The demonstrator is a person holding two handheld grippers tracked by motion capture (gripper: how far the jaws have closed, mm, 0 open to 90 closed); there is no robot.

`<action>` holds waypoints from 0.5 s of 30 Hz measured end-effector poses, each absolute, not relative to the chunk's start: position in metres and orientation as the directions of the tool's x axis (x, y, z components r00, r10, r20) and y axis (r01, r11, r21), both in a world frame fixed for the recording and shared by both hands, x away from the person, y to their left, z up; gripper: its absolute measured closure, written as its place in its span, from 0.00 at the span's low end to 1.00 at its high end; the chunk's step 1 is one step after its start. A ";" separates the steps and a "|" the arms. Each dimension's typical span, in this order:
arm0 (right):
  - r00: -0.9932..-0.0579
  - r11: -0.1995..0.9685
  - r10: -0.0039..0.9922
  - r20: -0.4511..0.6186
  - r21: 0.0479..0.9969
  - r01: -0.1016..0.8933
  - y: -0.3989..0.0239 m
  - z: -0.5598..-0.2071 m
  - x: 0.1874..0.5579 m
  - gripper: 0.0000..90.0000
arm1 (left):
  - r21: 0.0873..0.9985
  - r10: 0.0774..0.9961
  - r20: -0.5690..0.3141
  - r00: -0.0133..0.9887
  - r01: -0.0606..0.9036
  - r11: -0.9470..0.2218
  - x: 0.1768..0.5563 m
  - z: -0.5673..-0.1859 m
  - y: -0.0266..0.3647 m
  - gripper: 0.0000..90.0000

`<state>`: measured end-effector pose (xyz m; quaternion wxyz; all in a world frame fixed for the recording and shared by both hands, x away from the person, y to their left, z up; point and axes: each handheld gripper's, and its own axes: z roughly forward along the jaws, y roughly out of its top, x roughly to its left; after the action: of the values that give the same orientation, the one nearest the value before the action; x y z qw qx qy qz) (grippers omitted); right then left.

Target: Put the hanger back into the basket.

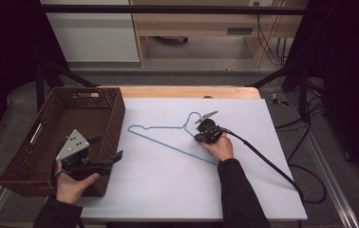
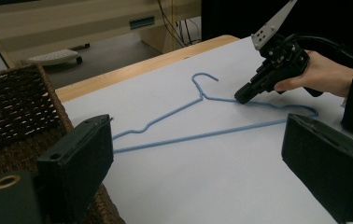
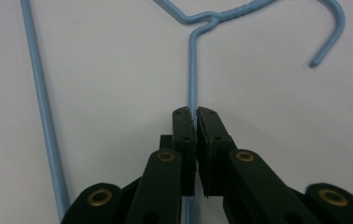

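A light blue wire hanger (image 1: 168,145) lies flat on the white table top (image 1: 168,190), its hook pointing to the far side. My right gripper (image 1: 199,138) is shut on the hanger's right shoulder wire just below the twisted neck. In the right gripper view the pads (image 3: 184,126) pinch the thin wire of the hanger (image 3: 192,70) between them. The left gripper view shows the hanger (image 2: 202,136) with the right gripper (image 2: 241,96) tipped down onto it. My left gripper (image 1: 106,148) hovers open over the near right corner of a brown wicker basket (image 1: 54,102), nothing between its jaws (image 2: 202,158).
The wicker basket (image 2: 16,107) stands at the table's left edge, and nothing is visible inside it. A black cable (image 1: 268,164) trails from the right gripper across the table to the right. A wooden strip (image 1: 187,91) borders the far edge. Shelving and cables stand beyond.
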<state>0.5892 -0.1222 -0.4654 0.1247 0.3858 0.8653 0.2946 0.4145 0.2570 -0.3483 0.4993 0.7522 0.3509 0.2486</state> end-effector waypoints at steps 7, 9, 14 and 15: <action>-0.685 0.551 0.728 -0.014 0.607 0.573 -0.122 -0.463 0.586 0.97 | 0.923 0.773 0.032 0.634 0.277 -0.265 0.414 -0.348 0.253 0.10; -0.691 0.557 0.722 -0.025 0.612 0.561 -0.122 -0.462 0.584 0.97 | 0.922 0.771 0.034 0.635 0.278 -0.270 0.414 -0.348 0.252 0.10; -0.694 0.555 0.719 -0.034 0.630 0.544 -0.122 -0.457 0.580 0.97 | 0.920 0.769 0.037 0.638 0.279 -0.276 0.415 -0.349 0.249 0.10; -0.698 0.556 0.715 -0.042 0.638 0.532 -0.123 -0.453 0.578 0.97 | 0.918 0.768 0.037 0.640 0.281 -0.278 0.415 -0.349 0.248 0.10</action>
<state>0.5780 -0.1229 -0.4529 0.1499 0.3588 0.8693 0.3051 0.4152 0.2478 -0.3494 0.4919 0.7602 0.3449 0.2473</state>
